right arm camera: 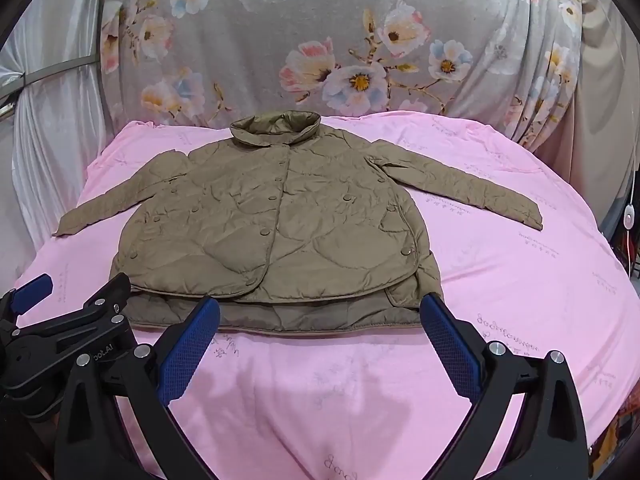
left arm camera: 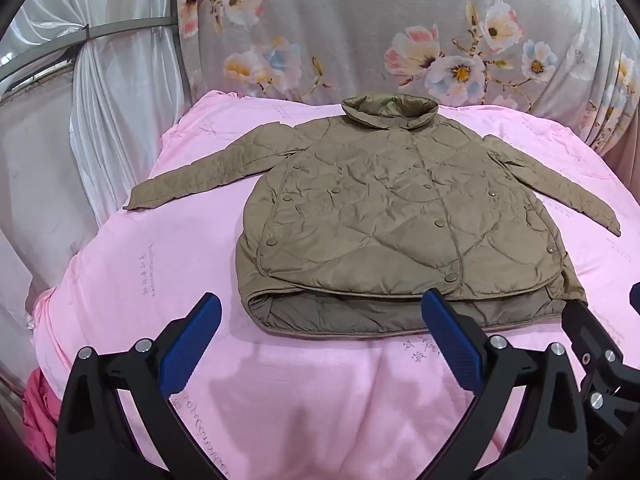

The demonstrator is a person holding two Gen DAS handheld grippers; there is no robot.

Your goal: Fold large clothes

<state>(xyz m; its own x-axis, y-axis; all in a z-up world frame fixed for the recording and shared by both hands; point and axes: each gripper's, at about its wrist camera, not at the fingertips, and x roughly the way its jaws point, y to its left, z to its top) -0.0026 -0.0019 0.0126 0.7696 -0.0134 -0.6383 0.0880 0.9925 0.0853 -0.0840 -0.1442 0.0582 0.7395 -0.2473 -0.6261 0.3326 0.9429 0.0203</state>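
Jacket (left arm camera: 400,216) hem partly hidden behind wide-open left gripper (left arm camera: 320,320).

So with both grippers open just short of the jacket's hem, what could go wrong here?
1. The jacket is puffy and layered at the hem; a pinch might catch only the top layer.
2. The pink sheet is loose and may get grabbed too.
3. The splayed sleeve could drag.
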